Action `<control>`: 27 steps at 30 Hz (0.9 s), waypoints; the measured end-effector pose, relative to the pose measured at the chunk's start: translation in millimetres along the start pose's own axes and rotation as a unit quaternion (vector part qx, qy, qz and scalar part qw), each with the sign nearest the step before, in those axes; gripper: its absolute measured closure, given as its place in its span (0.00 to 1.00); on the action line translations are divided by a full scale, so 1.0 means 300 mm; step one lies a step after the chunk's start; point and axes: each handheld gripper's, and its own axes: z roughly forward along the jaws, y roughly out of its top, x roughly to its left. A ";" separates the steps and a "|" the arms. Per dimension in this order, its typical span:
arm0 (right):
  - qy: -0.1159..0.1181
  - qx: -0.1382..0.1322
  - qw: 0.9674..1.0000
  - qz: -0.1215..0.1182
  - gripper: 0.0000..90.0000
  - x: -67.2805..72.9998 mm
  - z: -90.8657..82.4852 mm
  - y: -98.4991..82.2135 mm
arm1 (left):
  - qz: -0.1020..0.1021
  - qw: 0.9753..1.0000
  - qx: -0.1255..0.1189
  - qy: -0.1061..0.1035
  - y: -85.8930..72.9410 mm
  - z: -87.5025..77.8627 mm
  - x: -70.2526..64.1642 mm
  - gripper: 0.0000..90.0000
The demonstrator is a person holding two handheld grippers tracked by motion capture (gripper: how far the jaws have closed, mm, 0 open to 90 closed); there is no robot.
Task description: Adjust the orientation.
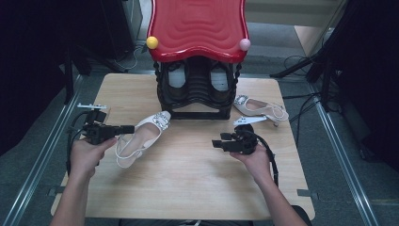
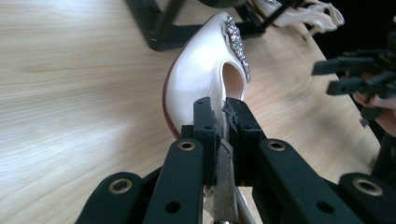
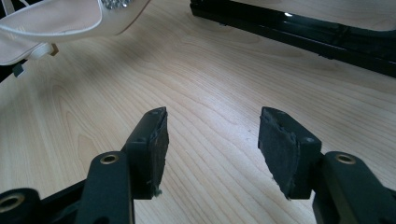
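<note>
Wooden table (image 1: pixel 188 179), left gripper (image 1: pixel 128 129) — clamping white shoe (image 1: pixel 141 136)

White slingback shoe (image 1: pixel 141 136): glossy pale upper, pointed toe carrying a rhinestone buckle, thin dark-red sole edge. The left gripper's fingers (image 2: pixel 205 135) are clamped on its heel-end rim and strap, one pad inside the opening, one outside. The toe extends straight away from the fingertips, tilted on its side above the bench (image 1: pixel 188 179), well apart from the right gripper's fingers (image 3: pixel 152 144).
</note>
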 end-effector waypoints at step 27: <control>-0.033 -0.012 0.999 0.021 0.49 0.015 -0.075 -0.077 | 0.064 0.987 0.096 -0.114 0.051 0.325 -0.195 0.94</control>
